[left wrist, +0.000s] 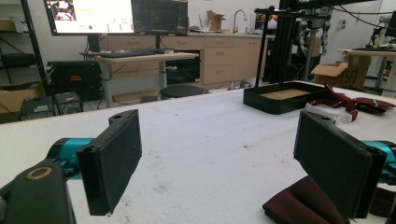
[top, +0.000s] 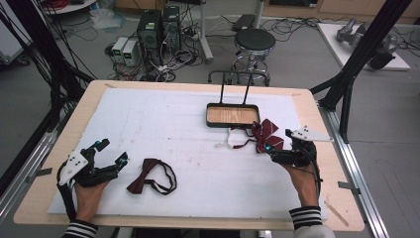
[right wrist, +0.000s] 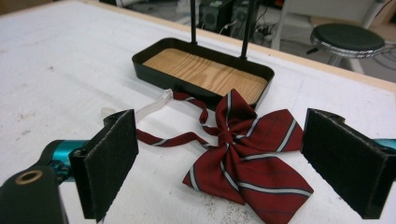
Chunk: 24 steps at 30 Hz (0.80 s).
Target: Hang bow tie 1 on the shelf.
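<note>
The left tongs (top: 110, 152) rest near the table's (top: 44, 198) left front edge with jaws wide and empty; just right of them a plain dark bow tie (top: 142, 176) lies flat, its long axis slanting from front-left to back-right and its strap looping rightward. Bare white cover stretches across the middle and back left. The tray (top: 233, 115) sits at back centre-right, and the striped bow tie (top: 266, 135) lies just before its right corner, strap trailing left, between the wide-open right tongs (top: 278, 148) near the right edge.
</note>
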{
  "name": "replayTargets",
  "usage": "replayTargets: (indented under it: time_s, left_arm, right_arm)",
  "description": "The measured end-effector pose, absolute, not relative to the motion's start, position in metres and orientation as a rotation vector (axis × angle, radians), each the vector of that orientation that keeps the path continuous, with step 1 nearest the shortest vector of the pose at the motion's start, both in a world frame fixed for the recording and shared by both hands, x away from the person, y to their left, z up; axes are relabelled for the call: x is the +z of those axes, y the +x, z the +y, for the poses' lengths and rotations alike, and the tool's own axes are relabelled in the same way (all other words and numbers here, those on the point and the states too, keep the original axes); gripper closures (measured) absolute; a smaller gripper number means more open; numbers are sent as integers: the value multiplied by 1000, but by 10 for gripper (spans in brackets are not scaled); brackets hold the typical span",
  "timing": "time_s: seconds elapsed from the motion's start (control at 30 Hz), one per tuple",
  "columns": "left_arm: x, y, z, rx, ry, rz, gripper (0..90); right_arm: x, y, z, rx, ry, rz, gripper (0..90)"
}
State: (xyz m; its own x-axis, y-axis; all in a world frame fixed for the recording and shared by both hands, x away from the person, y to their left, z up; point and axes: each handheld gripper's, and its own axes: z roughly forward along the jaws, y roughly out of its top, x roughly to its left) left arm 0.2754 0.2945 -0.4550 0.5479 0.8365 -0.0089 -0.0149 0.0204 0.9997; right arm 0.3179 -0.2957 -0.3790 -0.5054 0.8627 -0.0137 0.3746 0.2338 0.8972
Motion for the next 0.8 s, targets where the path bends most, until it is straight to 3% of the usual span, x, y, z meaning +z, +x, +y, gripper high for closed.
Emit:
replayTargets:
  time_s: [0.8]
  left_arm:
    - [-455,275,295,772,1396,767,154]
  right_arm:
    - [-370,382,-282,983,1237,2293,111]
